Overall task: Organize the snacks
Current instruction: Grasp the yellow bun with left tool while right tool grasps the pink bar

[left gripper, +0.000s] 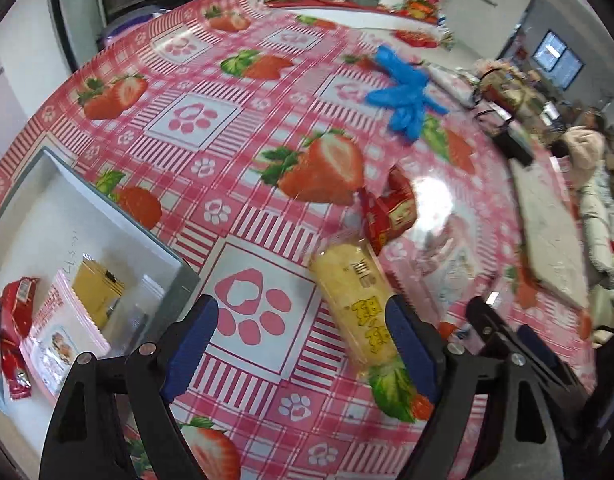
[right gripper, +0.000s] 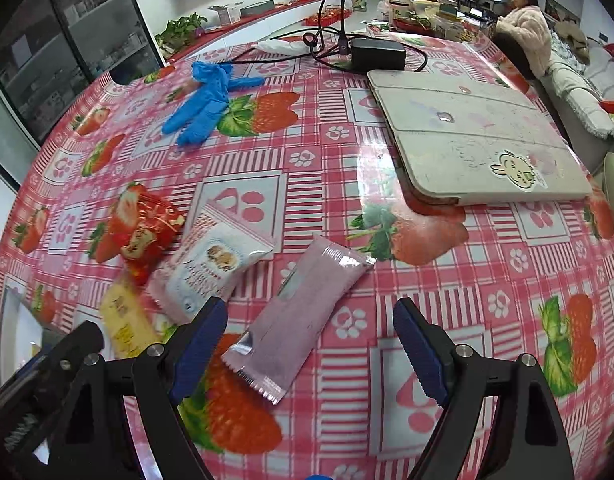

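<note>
My left gripper is open and empty above the strawberry tablecloth; a yellow snack pack lies just inside its right finger. A red snack pack lies beyond it. A grey box at the left holds red, pink and yellow packs. My right gripper is open over a plain pink wrapper. A pink-and-white biscuit pack, the red pack and the yellow pack lie to its left.
Blue gloves lie at the far side of the table. A closed white laptop sits at the right with a black power adapter and cables behind it. A person sits beyond the table.
</note>
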`<state>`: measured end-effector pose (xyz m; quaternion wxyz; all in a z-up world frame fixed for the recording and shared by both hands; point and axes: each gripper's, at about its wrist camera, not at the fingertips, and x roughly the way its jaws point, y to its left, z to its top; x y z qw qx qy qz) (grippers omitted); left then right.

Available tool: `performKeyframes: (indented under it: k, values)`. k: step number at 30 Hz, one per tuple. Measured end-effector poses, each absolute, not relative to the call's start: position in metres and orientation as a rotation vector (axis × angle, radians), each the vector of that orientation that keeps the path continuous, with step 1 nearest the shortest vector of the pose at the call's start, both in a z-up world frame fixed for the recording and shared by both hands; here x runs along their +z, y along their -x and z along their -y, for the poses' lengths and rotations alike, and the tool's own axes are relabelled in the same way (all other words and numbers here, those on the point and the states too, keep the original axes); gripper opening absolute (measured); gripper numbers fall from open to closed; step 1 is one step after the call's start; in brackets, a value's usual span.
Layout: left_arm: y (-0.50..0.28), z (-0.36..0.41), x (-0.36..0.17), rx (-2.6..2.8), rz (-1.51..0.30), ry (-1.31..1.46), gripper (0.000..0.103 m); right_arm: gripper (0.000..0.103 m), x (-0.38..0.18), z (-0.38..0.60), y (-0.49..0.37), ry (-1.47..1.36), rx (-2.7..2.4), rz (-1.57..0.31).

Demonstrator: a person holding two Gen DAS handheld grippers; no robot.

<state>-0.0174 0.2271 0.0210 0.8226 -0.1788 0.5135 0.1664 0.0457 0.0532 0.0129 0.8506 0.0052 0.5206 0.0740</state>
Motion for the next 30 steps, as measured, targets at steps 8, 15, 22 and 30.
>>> performKeyframes:
  k: [8,15,22,30]
  values:
    - [0.005,-0.222,0.005,0.415,-1.076,0.370,0.097,0.063,0.005,-0.058,-0.047,0.091,0.162,-1.053]
    - [0.009,-0.211,0.013,0.284,-1.043,0.357,0.047,0.026,0.008,-0.053,-0.039,0.122,0.259,-1.042]
    - [0.062,-0.193,0.018,0.153,-1.041,0.293,0.027,0.026,0.012,-0.026,0.005,0.132,0.307,-1.061]
    - [0.116,-0.203,0.022,0.146,-1.017,0.332,0.053,0.026,0.013,0.021,0.068,0.120,0.295,-1.070]
